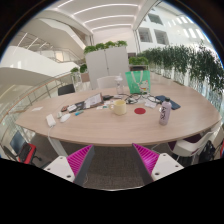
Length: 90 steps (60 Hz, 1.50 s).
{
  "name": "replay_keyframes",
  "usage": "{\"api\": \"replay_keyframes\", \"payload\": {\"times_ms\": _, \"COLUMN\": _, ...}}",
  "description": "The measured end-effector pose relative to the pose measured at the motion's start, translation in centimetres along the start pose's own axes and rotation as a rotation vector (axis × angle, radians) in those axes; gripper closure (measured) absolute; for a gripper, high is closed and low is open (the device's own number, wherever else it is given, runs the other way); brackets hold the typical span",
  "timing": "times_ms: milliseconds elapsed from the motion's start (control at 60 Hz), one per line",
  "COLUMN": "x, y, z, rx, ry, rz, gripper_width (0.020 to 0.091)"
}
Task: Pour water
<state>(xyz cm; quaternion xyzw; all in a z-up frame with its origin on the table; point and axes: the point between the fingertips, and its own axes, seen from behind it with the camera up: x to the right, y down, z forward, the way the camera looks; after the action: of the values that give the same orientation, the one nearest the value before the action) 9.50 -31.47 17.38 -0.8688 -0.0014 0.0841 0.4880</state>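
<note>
My gripper (112, 160) hangs well back from a long wooden table (100, 125), its two magenta-padded fingers (78, 158) spread wide apart with nothing between them. On the table beyond the fingers stand a green pitcher-like container (133, 83), a small yellowish cup (120, 107), a purple-patterned cup (165, 114) near the right end, and a red coaster-like disc (140, 111). All of these are far ahead of the fingertips.
Papers, a dark flat item (168, 102) and white objects (52, 119) lie scattered over the table's left and middle. Chairs (190, 146) stand around it. White cabinets with plants (106, 60) are behind, and a green hedge (185, 62) runs along the right.
</note>
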Motion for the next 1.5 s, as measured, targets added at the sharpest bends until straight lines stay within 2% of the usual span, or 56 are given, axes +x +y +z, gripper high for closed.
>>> {"api": "replay_keyframes", "payload": {"times_ms": 150, "x": 0.6, "y": 0.0, "z": -0.5, "rx": 0.042, "ry": 0.059, "rz": 0.010, "gripper_width": 0.0276}}
{"api": "replay_keyframes", "payload": {"times_ms": 167, "x": 3.1, "y": -0.6, "z": 0.6, "rx": 0.045, "ry": 0.066, "rz": 0.009, "gripper_width": 0.0278}}
{"api": "replay_keyframes", "payload": {"times_ms": 200, "x": 1.1, "y": 0.1, "z": -0.9, "rx": 0.052, "ry": 0.085, "rz": 0.011, "gripper_width": 0.0280}}
{"api": "replay_keyframes", "payload": {"times_ms": 300, "x": 4.3, "y": -0.5, "z": -0.2, "rx": 0.087, "ry": 0.123, "rz": -0.006, "gripper_width": 0.0282}}
{"api": "replay_keyframes", "payload": {"times_ms": 467, "x": 13.0, "y": -4.1, "z": 3.1, "rx": 0.223, "ry": 0.206, "rz": -0.073, "gripper_width": 0.0286}}
{"api": "replay_keyframes", "payload": {"times_ms": 667, "x": 25.9, "y": -8.2, "z": 15.1, "rx": 0.290, "ry": 0.272, "rz": -0.047, "gripper_width": 0.0285}}
{"api": "replay_keyframes", "payload": {"times_ms": 850, "x": 33.0, "y": -10.0, "z": 25.3, "rx": 0.273, "ry": 0.284, "rz": -0.034, "gripper_width": 0.0284}}
{"api": "replay_keyframes", "payload": {"times_ms": 950, "x": 34.8, "y": -10.1, "z": 29.0, "rx": 0.262, "ry": 0.286, "rz": -0.016, "gripper_width": 0.0286}}
{"api": "replay_keyframes", "payload": {"times_ms": 1033, "x": 34.8, "y": -10.3, "z": 31.2, "rx": 0.267, "ry": 0.253, "rz": -0.024, "gripper_width": 0.0350}}
{"api": "replay_keyframes", "payload": {"times_ms": 1050, "x": 34.8, "y": -10.4, "z": 31.5, "rx": 0.270, "ry": 0.250, "rz": -0.030, "gripper_width": 0.0384}}
{"api": "replay_keyframes", "payload": {"times_ms": 1083, "x": 34.7, "y": -10.3, "z": 32.0, "rx": 0.264, "ry": 0.245, "rz": -0.044, "gripper_width": 0.0509}}
{"api": "replay_keyframes", "payload": {"times_ms": 1100, "x": 35.1, "y": -10.4, "z": 33.0, "rx": 0.259, "ry": 0.239, "rz": -0.044, "gripper_width": 0.0546}}
{"api": "replay_keyframes", "payload": {"times_ms": 1267, "x": 34.6, "y": -10.8, "z": 32.3, "rx": 0.296, "ry": 0.282, "rz": -0.059, "gripper_width": 0.0569}}
{"api": "replay_keyframes", "payload": {"times_ms": 1417, "x": 35.7, "y": -10.4, "z": 32.6, "rx": 0.235, "ry": 0.329, "rz": 0.075, "gripper_width": 0.0665}}
{"api": "replay_keyframes", "payload": {"times_ms": 1500, "x": 36.0, "y": -11.6, "z": 32.1, "rx": 0.217, "ry": 0.347, "rz": 0.162, "gripper_width": 0.0682}}
